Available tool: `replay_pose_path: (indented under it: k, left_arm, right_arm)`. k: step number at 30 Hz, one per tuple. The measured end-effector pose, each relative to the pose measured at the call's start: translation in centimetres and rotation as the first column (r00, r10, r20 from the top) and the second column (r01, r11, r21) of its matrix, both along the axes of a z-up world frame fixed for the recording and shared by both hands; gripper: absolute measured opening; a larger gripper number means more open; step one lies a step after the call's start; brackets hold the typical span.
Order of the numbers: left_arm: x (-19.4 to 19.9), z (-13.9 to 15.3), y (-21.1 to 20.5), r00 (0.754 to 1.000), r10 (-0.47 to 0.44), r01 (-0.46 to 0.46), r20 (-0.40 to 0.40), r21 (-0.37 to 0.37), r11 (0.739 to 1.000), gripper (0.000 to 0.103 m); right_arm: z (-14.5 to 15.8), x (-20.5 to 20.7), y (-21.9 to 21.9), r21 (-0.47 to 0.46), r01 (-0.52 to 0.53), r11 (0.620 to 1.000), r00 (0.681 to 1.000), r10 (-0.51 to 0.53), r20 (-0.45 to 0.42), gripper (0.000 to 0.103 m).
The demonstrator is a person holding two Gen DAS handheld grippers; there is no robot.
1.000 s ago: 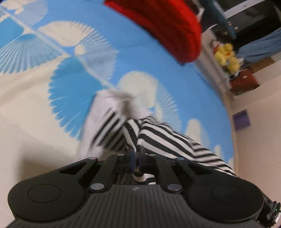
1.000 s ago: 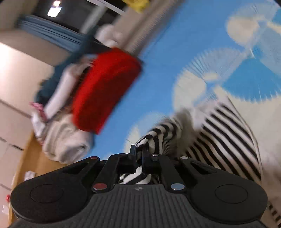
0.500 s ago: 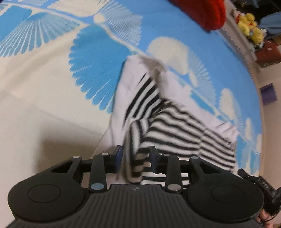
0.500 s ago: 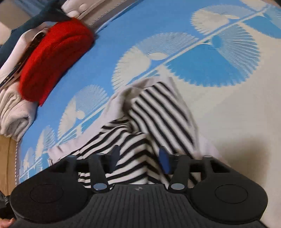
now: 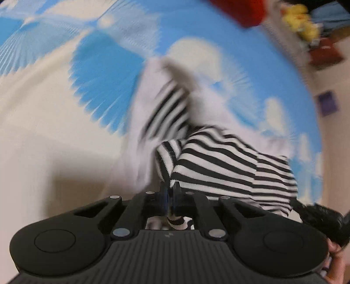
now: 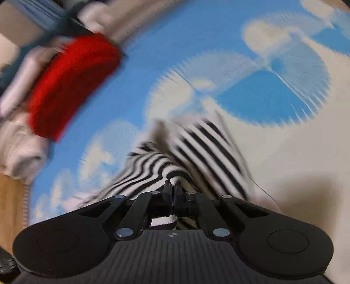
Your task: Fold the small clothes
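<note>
A small black-and-white striped garment (image 5: 218,161) lies bunched on the blue and cream patterned bed cover (image 5: 43,135). My left gripper (image 5: 170,192) is shut on a fold of the striped garment at its near edge. In the right wrist view the same garment (image 6: 196,150) spreads ahead, and my right gripper (image 6: 173,192) is shut on another fold of its near edge. Both views are blurred by motion.
A red knitted item (image 6: 70,85) lies at the far side of the cover beside a pile of pale folded clothes (image 6: 19,148). It shows at the top of the left wrist view (image 5: 240,8). Yellow toys (image 5: 301,19) sit beyond the bed.
Half a second ago both grippers were open around the striped garment's folds. Now both have shut on the cloth, and the views have swung.
</note>
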State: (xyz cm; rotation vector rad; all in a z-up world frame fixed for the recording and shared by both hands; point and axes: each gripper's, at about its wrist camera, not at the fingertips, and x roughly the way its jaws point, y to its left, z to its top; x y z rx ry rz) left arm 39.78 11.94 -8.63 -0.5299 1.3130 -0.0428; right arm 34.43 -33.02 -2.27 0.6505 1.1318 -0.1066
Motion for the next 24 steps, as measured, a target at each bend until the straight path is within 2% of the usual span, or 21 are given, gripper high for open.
replay_pose_path:
  k: [1, 2, 3, 5, 7, 9, 10, 11, 12, 13, 14, 15, 16, 18, 20, 21, 22, 23, 24]
  left_arm:
    - [-0.1, -0.4, 0.4, 0.999, 0.026, -0.026, -0.025, 0.019, 0.999, 0.012]
    - [-0.1, -0.3, 0.8, 0.999, 0.046, -0.045, -0.025, 0.028, 0.999, 0.016]
    - [-0.1, 0.3, 1.1, 0.998, 0.063, -0.063, 0.001, 0.018, 0.998, 0.019]
    - [-0.2, 2.2, 1.4, 0.993, 0.066, -0.064, 0.096, -0.020, 0.998, 0.019]
    - [-0.3, 3.5, 0.8, 0.984, 0.017, -0.008, 0.175, -0.052, 0.999, 0.019]
    - [-0.2, 3.1, -0.5, 0.986, -0.033, 0.046, 0.166, -0.076, 0.996, 0.019]
    - [-0.3, 2.3, -1.2, 0.989, -0.052, 0.062, 0.140, -0.070, 0.996, 0.019]
    - [-0.3, 1.2, -1.8, 0.993, -0.068, 0.072, 0.092, -0.038, 0.997, 0.019]
    - [-0.3, 0.2, -2.3, 0.996, -0.080, 0.080, 0.038, 0.004, 0.997, 0.019]
    - [-0.4, -0.9, -2.5, 0.996, -0.087, 0.088, -0.019, 0.047, 0.995, 0.019]
    - [-0.5, -1.3, -2.5, 0.996, -0.081, 0.083, -0.042, 0.057, 0.995, 0.018]
    - [-0.5, -1.2, -2.3, 0.997, -0.068, 0.070, -0.038, 0.044, 0.997, 0.018]
    - [-0.4, -0.7, -2.3, 0.998, -0.066, 0.067, -0.023, 0.035, 0.997, 0.019]
    - [-0.5, 0.9, -2.5, 0.995, -0.086, 0.085, 0.054, 0.016, 0.996, 0.020]
    - [-0.6, 1.1, -3.1, 0.989, -0.114, 0.112, 0.091, 0.022, 0.993, 0.024]
    - [-0.6, 0.4, -3.3, 0.988, -0.137, 0.134, 0.069, 0.044, 0.990, 0.026]
    - [-0.9, -0.6, -3.7, 0.984, -0.176, 0.174, 0.015, 0.085, 0.981, 0.025]
    - [-1.2, -1.1, -3.6, 0.980, -0.199, 0.200, -0.021, 0.117, 0.973, 0.023]
    - [-1.8, -0.5, -3.5, 0.979, -0.206, 0.204, -0.004, 0.144, 0.968, 0.020]
  right_arm:
    - [-0.8, -0.1, 0.0, -0.009, 0.011, 1.000, 0.999, -0.012, -0.048, 0.007]
    - [-1.1, -0.3, 0.0, -0.034, 0.038, 0.999, 0.996, -0.040, -0.075, 0.007]
    - [-0.8, -0.5, -0.1, -0.068, 0.064, 0.996, 0.995, -0.069, -0.071, 0.007]
    - [0.7, -0.4, 0.0, -0.121, 0.079, 0.989, 0.997, -0.078, 0.012, 0.008]
    - [3.3, -0.7, 0.9, -0.150, 0.067, 0.986, 0.986, -0.042, 0.164, 0.010]
    - [4.4, -0.5, 2.8, -0.130, -0.043, 0.991, 0.963, 0.076, 0.258, 0.016]
    - [4.4, -0.3, 3.6, -0.099, -0.102, 0.990, 0.955, 0.126, 0.267, 0.025]
    - [3.7, -0.1, 4.4, -0.044, -0.163, 0.986, 0.953, 0.169, 0.251, 0.033]
    - [2.8, 0.4, 5.0, -0.005, -0.204, 0.979, 0.958, 0.201, 0.204, 0.036]
    - [1.7, 0.7, 5.5, -0.006, -0.228, 0.974, 0.965, 0.227, 0.131, 0.038]
    - [0.5, 0.9, 5.9, -0.044, -0.239, 0.970, 0.970, 0.241, 0.042, 0.038]
    - [-0.7, 0.8, 5.9, -0.108, -0.244, 0.964, 0.969, 0.240, -0.050, 0.038]
    - [-1.6, 0.7, 5.7, -0.152, -0.236, 0.960, 0.969, 0.221, -0.106, 0.036]
    - [-1.7, 0.8, 5.2, -0.103, -0.196, 0.975, 0.979, 0.189, -0.079, 0.036]
    - [-1.5, 1.2, 5.7, -0.123, -0.229, 0.966, 0.973, 0.223, -0.061, 0.037]
    - [-1.7, 1.4, 6.1, -0.154, -0.261, 0.953, 0.965, 0.251, -0.079, 0.037]
    - [-1.8, 1.3, 6.0, -0.162, -0.264, 0.951, 0.963, 0.251, -0.094, 0.037]
    - [-1.7, 1.2, 5.7, -0.148, -0.242, 0.959, 0.969, 0.229, -0.095, 0.035]
    - [-1.4, 1.0, 4.9, -0.144, -0.209, 0.967, 0.976, 0.197, -0.093, 0.035]
